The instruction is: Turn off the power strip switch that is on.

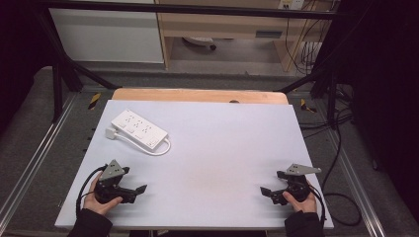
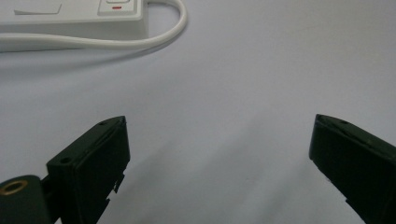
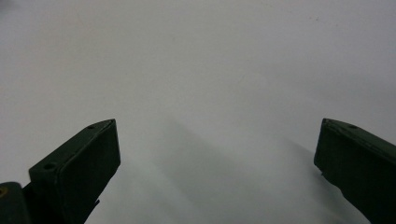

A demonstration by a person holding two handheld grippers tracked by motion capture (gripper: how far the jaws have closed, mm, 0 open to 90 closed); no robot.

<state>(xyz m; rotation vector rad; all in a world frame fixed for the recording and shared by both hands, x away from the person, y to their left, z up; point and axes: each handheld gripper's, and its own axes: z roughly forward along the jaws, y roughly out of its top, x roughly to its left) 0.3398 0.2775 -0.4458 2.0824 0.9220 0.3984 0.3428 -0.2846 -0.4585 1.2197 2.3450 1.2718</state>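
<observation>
A white power strip [image 1: 140, 129] with its white cable [image 1: 163, 148] looped beside it lies on the back left of the pale table [image 1: 212, 168]. My left gripper [image 1: 138, 193] rests low at the front left, held in a hand, jaws wide apart with nothing between them. Its own view has the strip's end [image 2: 119, 16] and cable [image 2: 173, 32] ahead at the top left, well clear of the left gripper [image 2: 219, 154]. My right gripper [image 1: 267, 193] sits at the front right, also open and empty. In its own view the right gripper [image 3: 217, 154] faces bare table.
A wooden board edge [image 1: 197, 95] runs behind the table. Metal rails [image 1: 39, 158] flank both sides, and black cables [image 1: 341, 197] trail on the floor to the right. A black frame bar [image 1: 197, 9] crosses overhead at the back.
</observation>
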